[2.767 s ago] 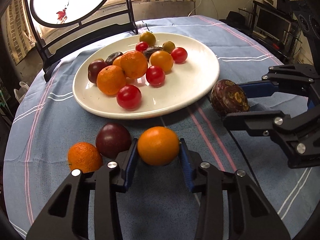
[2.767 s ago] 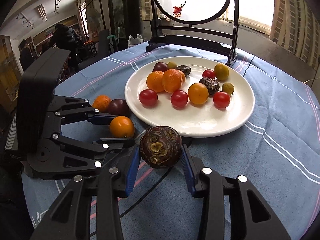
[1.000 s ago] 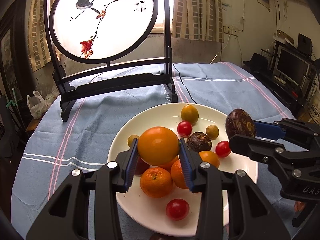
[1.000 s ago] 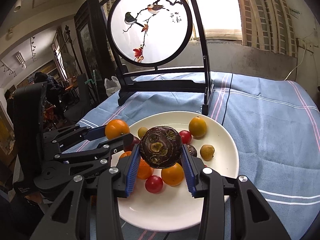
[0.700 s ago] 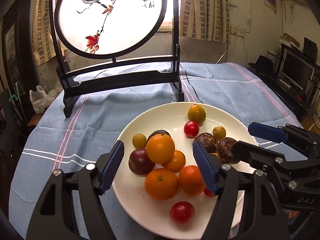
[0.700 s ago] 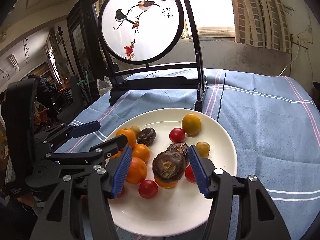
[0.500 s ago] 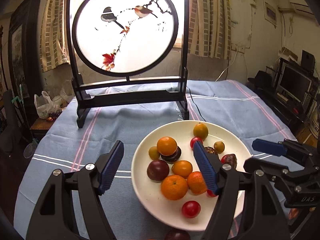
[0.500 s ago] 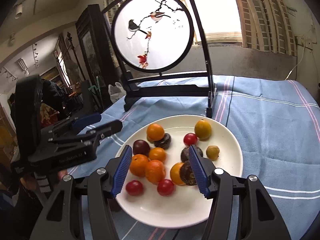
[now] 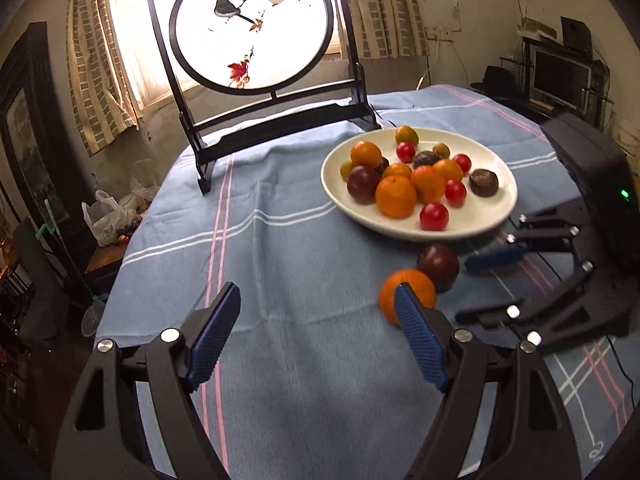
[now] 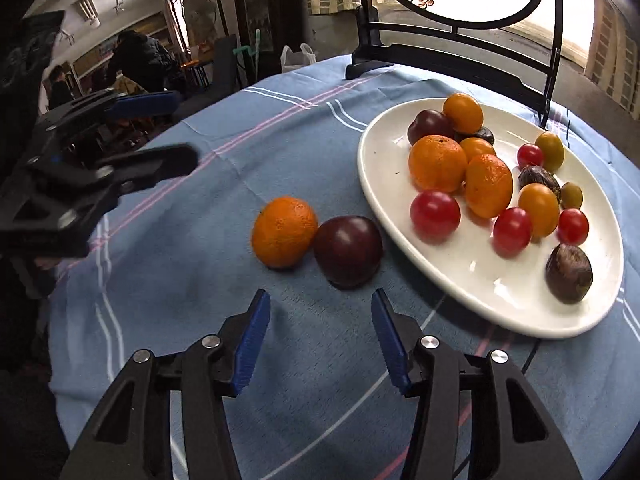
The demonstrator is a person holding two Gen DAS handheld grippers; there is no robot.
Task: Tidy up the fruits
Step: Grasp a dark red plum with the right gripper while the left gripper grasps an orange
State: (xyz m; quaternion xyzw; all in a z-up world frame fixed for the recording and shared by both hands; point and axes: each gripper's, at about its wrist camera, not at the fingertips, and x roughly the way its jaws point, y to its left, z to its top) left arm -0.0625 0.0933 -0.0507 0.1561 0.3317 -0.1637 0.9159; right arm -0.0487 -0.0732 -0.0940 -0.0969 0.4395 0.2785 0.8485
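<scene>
A white plate (image 9: 500, 208) (image 10: 376, 188) holds several oranges, red tomatoes, dark plums and wrinkled passion fruits. An orange (image 9: 404, 288) (image 10: 283, 232) and a dark plum (image 9: 439, 267) (image 10: 347, 250) lie on the blue cloth beside the plate, touching each other. My left gripper (image 9: 318, 334) is open and empty, above the cloth to the left of the loose orange. My right gripper (image 10: 320, 336) is open and empty, just short of the plum; it also shows in the left wrist view (image 9: 494, 284).
A black-framed round bird screen (image 9: 256, 40) stands at the table's far edge behind the plate. The table's left edge drops toward bags (image 9: 108, 216) on the floor. People sit in the background (image 10: 136, 60).
Both grippers let go of their fruit onto the plate, then drew back and down toward the loose orange and plum on the cloth.
</scene>
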